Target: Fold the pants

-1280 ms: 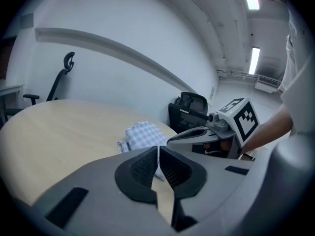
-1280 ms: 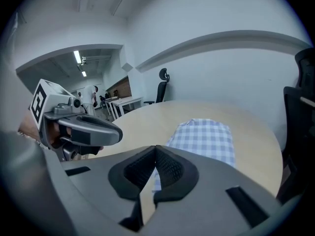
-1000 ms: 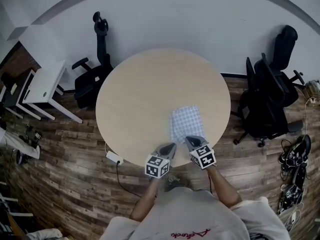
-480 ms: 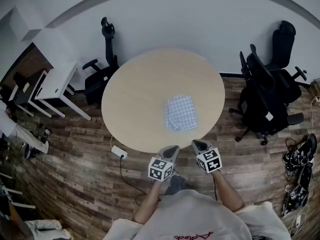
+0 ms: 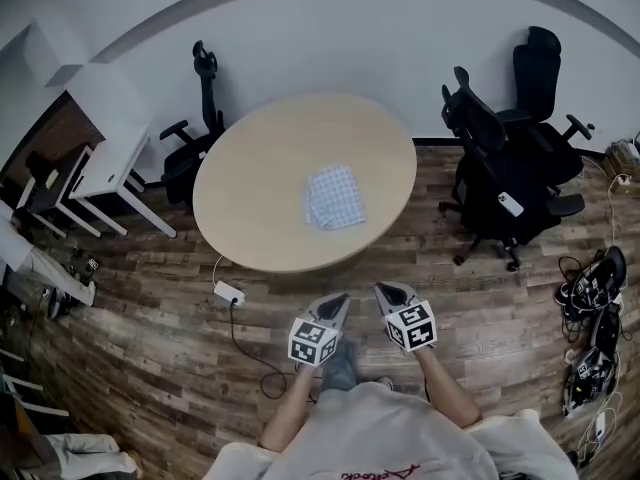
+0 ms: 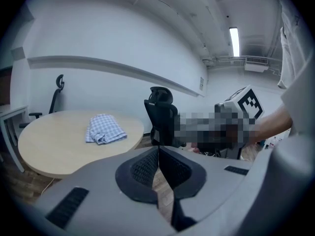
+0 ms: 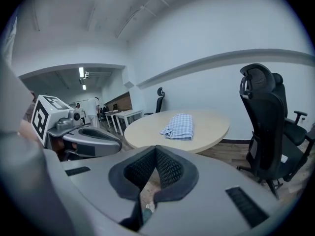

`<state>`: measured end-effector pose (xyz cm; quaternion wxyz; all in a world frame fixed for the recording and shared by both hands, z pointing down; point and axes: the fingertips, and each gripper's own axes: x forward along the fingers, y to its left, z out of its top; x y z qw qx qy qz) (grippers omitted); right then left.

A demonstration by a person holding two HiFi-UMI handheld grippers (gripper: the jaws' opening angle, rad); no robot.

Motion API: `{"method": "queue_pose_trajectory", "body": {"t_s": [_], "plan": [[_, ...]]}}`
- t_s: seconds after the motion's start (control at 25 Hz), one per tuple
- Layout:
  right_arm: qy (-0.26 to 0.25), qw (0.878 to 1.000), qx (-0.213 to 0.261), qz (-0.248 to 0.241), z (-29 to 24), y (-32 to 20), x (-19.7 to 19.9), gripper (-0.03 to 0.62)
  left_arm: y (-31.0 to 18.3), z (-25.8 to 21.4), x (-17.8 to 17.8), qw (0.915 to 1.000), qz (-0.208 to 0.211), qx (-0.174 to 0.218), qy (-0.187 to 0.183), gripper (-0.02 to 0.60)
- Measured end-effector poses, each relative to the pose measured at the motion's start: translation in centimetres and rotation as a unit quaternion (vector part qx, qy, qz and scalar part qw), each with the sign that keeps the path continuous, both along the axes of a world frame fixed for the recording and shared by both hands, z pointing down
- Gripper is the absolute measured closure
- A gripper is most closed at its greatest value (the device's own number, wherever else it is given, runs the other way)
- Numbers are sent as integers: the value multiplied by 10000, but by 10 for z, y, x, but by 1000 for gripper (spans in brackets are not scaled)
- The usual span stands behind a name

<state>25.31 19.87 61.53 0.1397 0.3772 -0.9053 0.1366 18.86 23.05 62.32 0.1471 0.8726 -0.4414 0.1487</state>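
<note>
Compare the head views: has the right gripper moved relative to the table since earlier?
Yes. The right gripper has drawn back from the table: earlier it was at the near edge by the folded pants; now it is over the wood floor.

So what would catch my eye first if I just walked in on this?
Probably the small blue-checked pants, folded into a neat bundle and lying alone on the round wooden table. Next come the two handheld tools with marker cubes, the left gripper and the right gripper, both held short of the table, jaws shut and empty. Black office chairs stand to the table's right.
</note>
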Motion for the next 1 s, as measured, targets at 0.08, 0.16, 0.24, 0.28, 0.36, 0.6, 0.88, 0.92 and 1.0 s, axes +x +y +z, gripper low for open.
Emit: {"method": "queue_pose_trajectory", "body": {"t_s": [0.08,0.16,0.24,0.28,0.36,0.6,0.88,0.92,1.0], "plan": [[-15,10000,-44,-28,1,18,6,565,17,0,5,9999,-33,-6,-109,546],[-29,9999,-98,-47,3,35,12,565,33,-2,8,9999,-67,-4,-159,546],[-58,9999,-113,-44,2,50,14,565,47,-7,10,9998,-86,10,-157,546],[-73,9999,-105,-44,0,55,13,565,53,-9,10,9998,-94,15,-157,546],[-95,9999,-72,-50,-4,65,11,565,64,-10,8,9998,-106,7,-161,546],[-90,9999,63,-39,-15,83,1,565,86,-16,1,9999,-97,48,-97,546],[-49,9998,195,41,-27,103,-8,565,107,-25,-9,9999,-64,123,-52,546],[-48,9998,198,46,-28,105,-10,565,109,-26,-10,9999,-58,142,-49,546],[-31,9998,192,53,-28,110,-12,565,114,-29,-11,9998,-49,184,-19,546]]}}
